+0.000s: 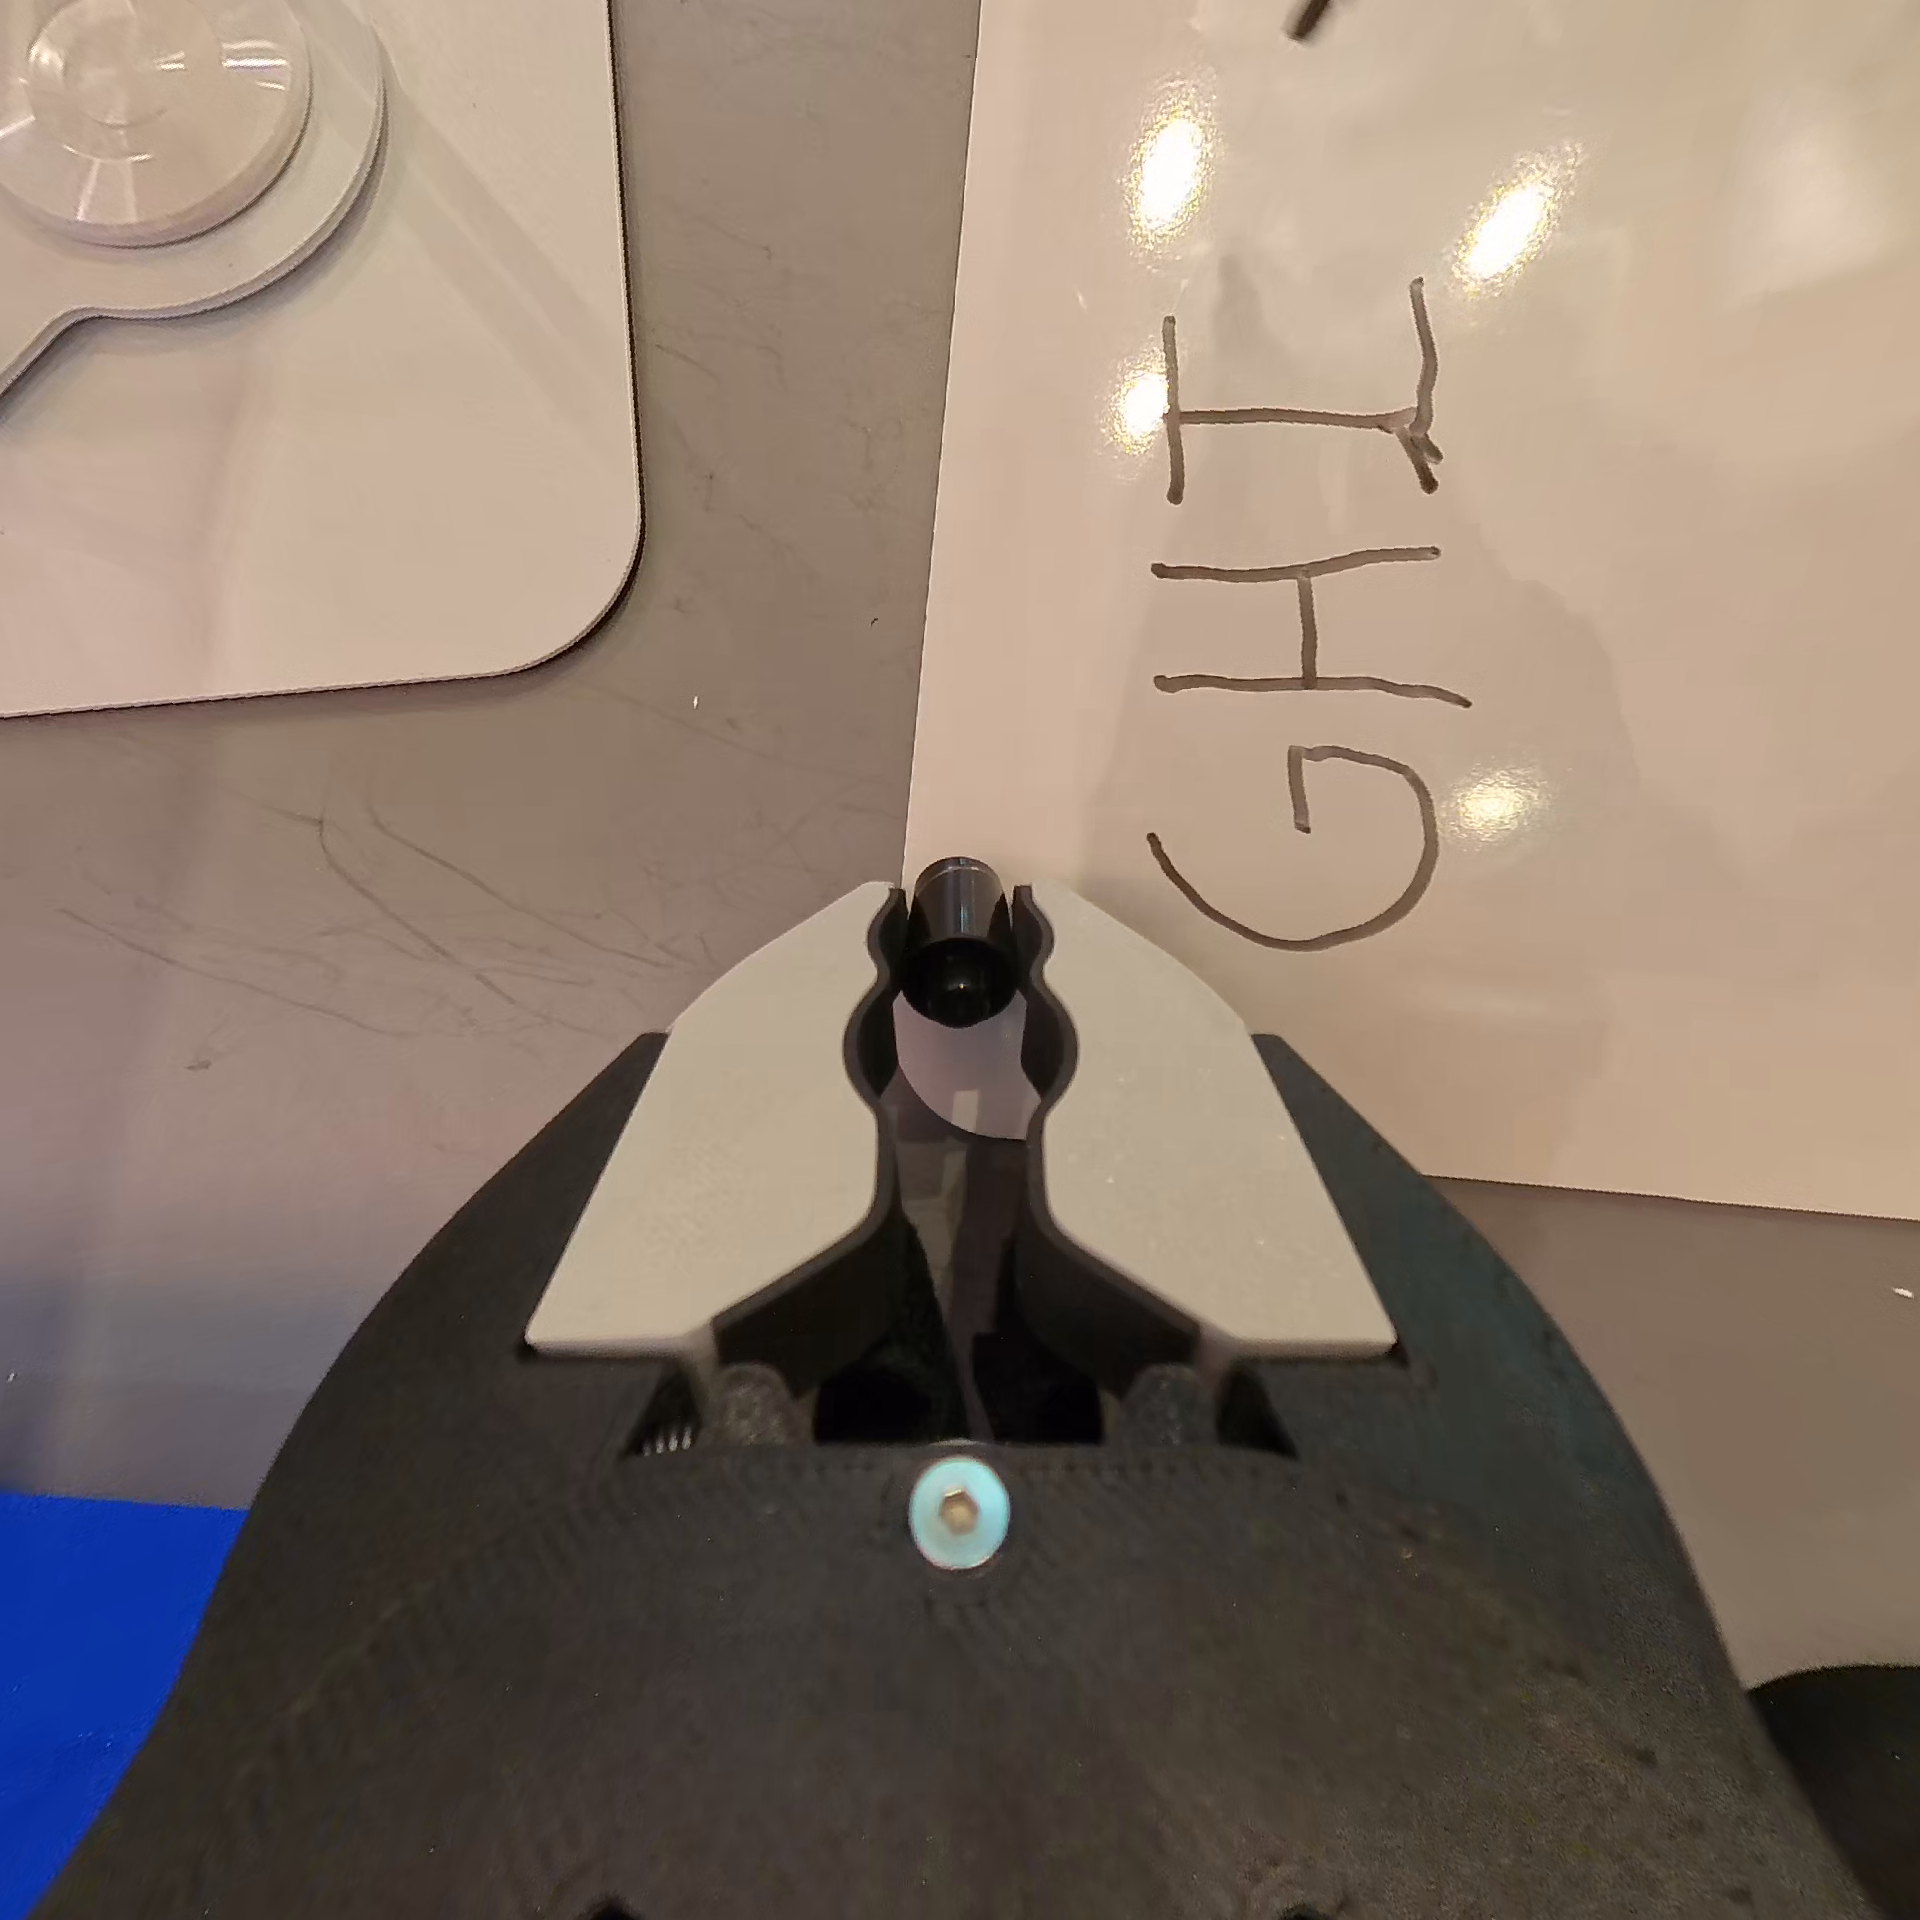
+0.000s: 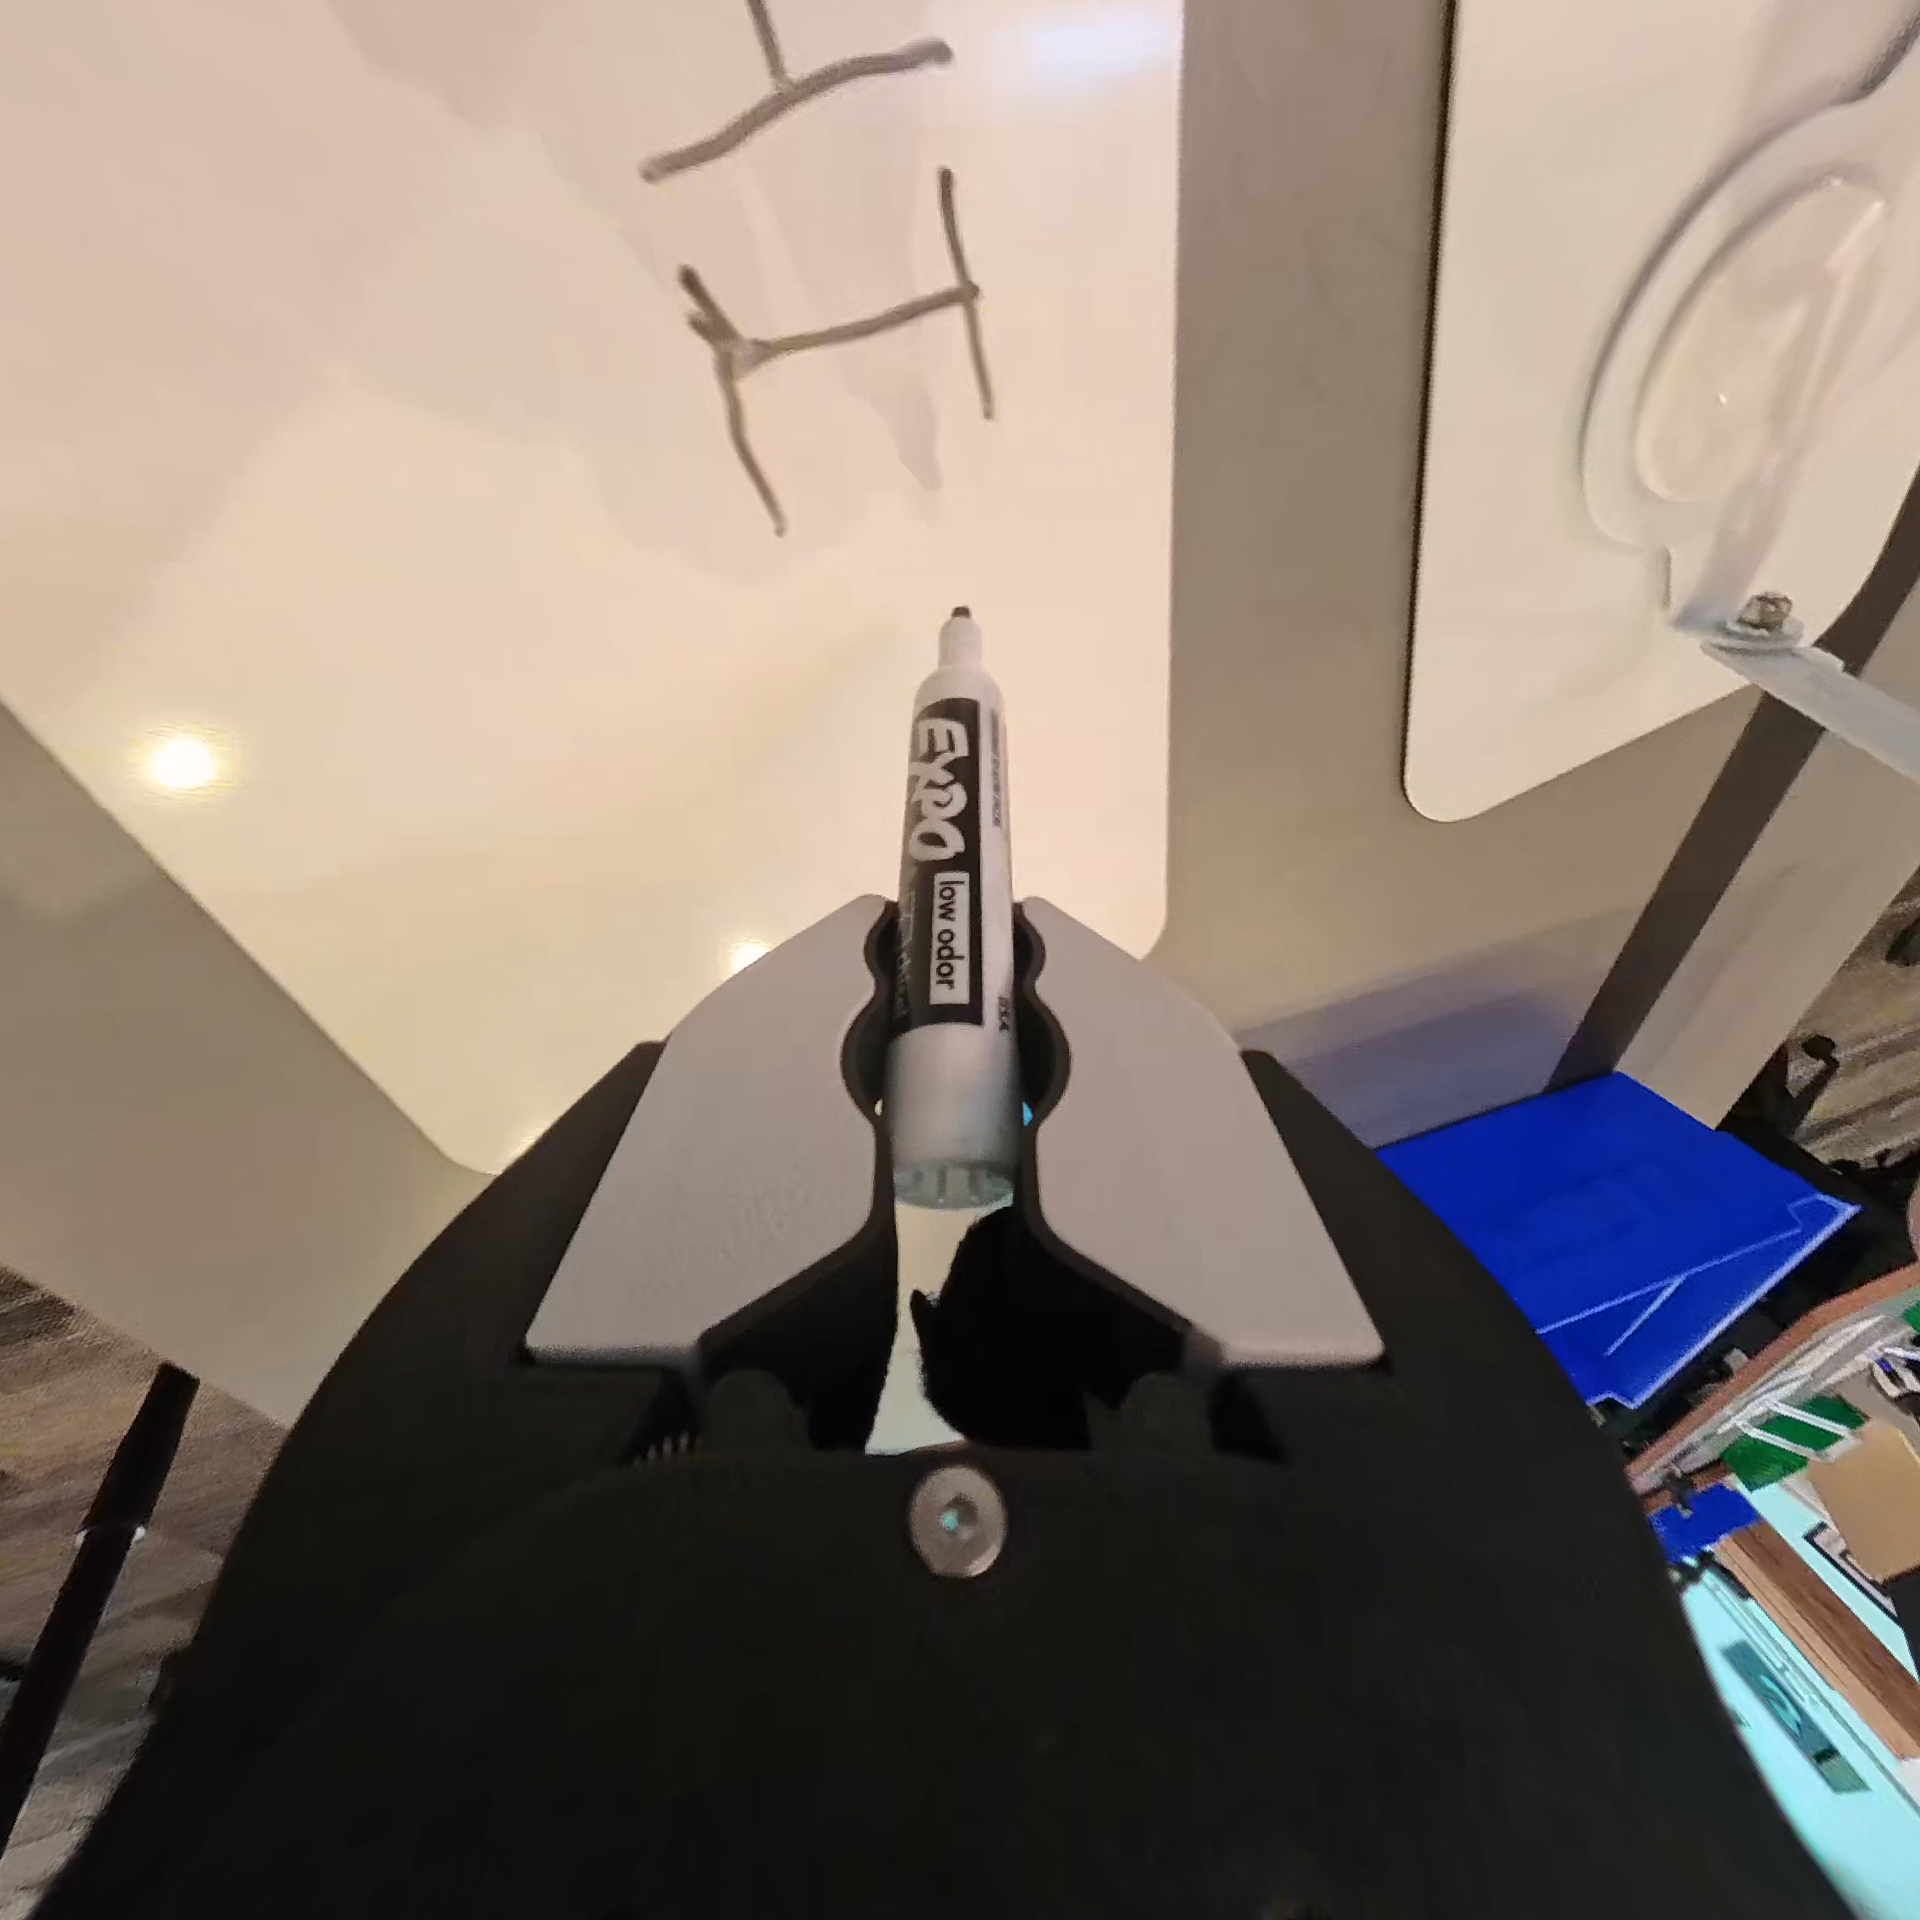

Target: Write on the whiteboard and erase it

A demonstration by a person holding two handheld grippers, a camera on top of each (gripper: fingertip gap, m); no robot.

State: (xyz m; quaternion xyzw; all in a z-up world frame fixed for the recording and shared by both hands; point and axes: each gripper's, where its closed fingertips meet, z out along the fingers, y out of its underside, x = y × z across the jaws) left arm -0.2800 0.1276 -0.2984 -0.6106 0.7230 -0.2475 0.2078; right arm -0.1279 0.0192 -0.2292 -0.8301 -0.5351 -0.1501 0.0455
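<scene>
Over the whiteboard (image 2: 436, 582), the right gripper (image 2: 954, 935) pinched the uncapped marker (image 2: 951, 831) at mid-barrel, tip just short of the board near the dark strokes (image 2: 831, 332). At the board's edge the left gripper (image 1: 956, 925) pinched the black cap (image 1: 951, 961). Marker looked light, rigid and slick-barrelled, so I'd judge the notched pads (image 2: 1039, 966) at mid-barrel the right hold; a grip further back would likely let the tip wobble.
</scene>
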